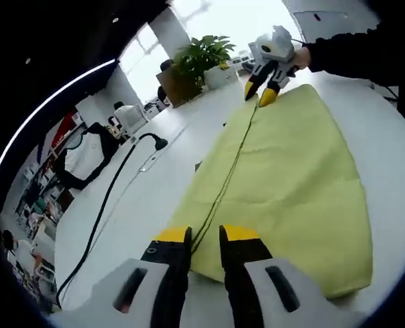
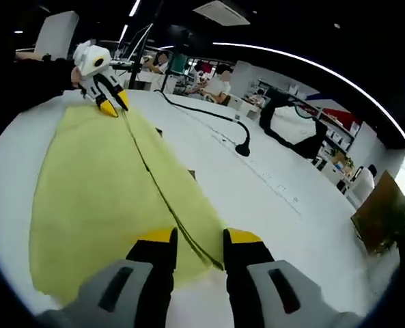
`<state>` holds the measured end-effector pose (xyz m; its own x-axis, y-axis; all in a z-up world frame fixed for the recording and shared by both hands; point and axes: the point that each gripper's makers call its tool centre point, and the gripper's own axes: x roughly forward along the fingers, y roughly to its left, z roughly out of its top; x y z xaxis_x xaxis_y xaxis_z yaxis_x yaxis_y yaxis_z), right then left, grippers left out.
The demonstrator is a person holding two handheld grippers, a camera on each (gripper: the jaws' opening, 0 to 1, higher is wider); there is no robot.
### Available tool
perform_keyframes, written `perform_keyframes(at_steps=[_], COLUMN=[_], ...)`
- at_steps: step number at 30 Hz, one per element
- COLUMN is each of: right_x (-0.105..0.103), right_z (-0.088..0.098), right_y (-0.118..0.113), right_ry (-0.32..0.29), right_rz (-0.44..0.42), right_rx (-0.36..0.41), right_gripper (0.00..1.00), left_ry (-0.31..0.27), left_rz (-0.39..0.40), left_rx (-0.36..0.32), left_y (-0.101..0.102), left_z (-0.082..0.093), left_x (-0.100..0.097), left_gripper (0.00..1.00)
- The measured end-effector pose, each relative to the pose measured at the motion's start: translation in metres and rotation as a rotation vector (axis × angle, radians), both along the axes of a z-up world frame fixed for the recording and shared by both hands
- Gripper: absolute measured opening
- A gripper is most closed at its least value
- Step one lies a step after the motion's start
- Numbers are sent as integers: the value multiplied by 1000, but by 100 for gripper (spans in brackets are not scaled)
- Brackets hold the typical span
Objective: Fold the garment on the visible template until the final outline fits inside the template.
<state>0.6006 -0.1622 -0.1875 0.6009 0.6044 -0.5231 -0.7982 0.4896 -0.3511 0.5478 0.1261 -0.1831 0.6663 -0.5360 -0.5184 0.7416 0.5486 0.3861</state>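
A pale yellow-green cloth garment lies on the white worktop, each tool, left and right, pinching an opposite end of its folded edge at 6 o'clock.

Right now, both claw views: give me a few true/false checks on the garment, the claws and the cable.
1. The garment is blue. False: it is yellow-green.
2. The garment lies on a white table. True.
3. A black cable runs across the table beside the garment. True.
4. Both claws sit at the same end of the garment. False: the left claw and the right claw are at opposite ends.
5. A potted plant stands past the far end in the left gripper view. True.
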Motion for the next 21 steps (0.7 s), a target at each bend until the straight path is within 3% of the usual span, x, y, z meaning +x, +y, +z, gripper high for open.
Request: perform_keyframes(at_steps=[3,7,8,12,16,19,21], right_x=[4,8,7,3,7,4,2], right_z=[2,5,4,0,-4,-6,-4], right_y=[1,4,7,15,16,16,16], right_ry=[-76,-265,-287,-327,-303,-313,-300], right_rz=[22,113,139,203,194,224,214], right_rx=[-62,-300,-338,-447,-472,-510,-496], right_gripper=[19,17,15,9,4,0,0], left_ry=[-9,-32,-32,-40,-49,-84,-50], left_rz=[-18,-40,-40,-42,-39,-17,24], left_rx=[9,38,43,68,76,128,146], left_y=[-3,-5,-5,-6,-5,1,5], left_z=[-1,-2,-2,-1,-1,6,6], left_x=[-3,-4,-4,-5,-5,2,4], left_gripper=[13,11,11,11,12,22,23])
